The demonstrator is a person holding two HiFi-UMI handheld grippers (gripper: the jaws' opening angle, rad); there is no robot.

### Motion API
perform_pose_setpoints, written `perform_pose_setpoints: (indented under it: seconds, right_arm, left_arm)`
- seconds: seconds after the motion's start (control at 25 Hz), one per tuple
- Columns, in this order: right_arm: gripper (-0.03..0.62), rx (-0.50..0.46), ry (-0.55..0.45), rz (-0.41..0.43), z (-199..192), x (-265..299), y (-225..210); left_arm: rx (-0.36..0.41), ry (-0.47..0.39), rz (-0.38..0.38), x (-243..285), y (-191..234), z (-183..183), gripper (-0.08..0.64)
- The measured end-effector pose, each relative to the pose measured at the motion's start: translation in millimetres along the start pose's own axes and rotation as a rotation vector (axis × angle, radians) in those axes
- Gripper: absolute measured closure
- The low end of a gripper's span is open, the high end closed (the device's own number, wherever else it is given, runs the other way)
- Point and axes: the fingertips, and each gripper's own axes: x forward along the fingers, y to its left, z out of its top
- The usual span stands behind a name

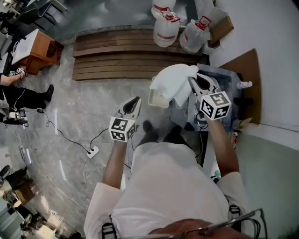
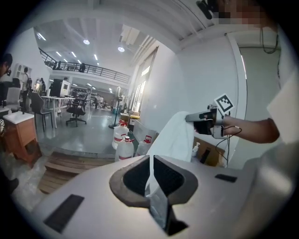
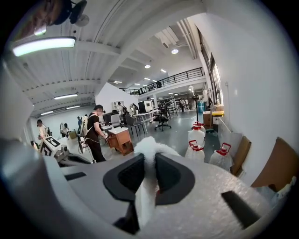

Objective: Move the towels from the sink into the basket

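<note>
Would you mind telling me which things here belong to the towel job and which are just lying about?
Job: towel, right gripper holding it, basket, sink.
Lying about: water jugs, wooden planks, power strip, soap bottle.

One white towel (image 1: 174, 80), two grippers (image 1: 136, 100) (image 1: 192, 80) (a marker cube on each), three red-capped jugs (image 1: 166, 30) (image 1: 194, 35) (image 1: 163, 6)

No text is legible; the red labels on the jugs (image 1: 166, 29) are too small.

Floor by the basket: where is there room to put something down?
Bare grey floor lies between the wooden pallet, the power strip and the basket. It is crowded around the sink, with bottles, and by the water jugs.
</note>
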Motion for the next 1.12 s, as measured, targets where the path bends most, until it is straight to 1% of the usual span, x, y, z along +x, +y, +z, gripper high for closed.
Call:
perform_pose_setpoints:
  seconds: [0.12,0.24,0.36,0.56,0.68,0.8,0.96,1.12]
  right_arm:
    - [0.546,0.023,0.056,-0.024,-43,37,1]
    - [0.546,0.049,0.127,-0.056,-103,72,1]
    - [0.546,0.09,0.194,-0.097,-164,109,-8]
    - [0.546,0.192,0.283,-0.183,-273,167,-34]
    - [0.545,0.232,0.342,-0.226,-337,197,-40]
    - [0.545,0.257,0.389,-0.258,-398,228,-46]
    - [0.545,0.274,0.439,-0.275,-477,270,-57]
    - [0.545,0.285,0.505,-0.291,-553,303,-63]
  left_arm:
    - [-0.012,0.026,-0.001,12,18,-20,0.534]
    - [-0.043,0.071,-0.006,24,35,-56,0.534]
    - [-0.061,0.111,-0.019,47,52,-92,0.534]
    - [-0.07,0.19,-0.031,95,82,-164,0.534]
    - [-0.077,0.242,-0.028,117,101,-204,0.534]
    - [-0.093,0.282,-0.046,135,111,-247,0.534]
    - [-0.075,0.302,-0.057,163,122,-309,0.534]
    - [-0.099,0.357,-0.072,185,128,-367,0.534]
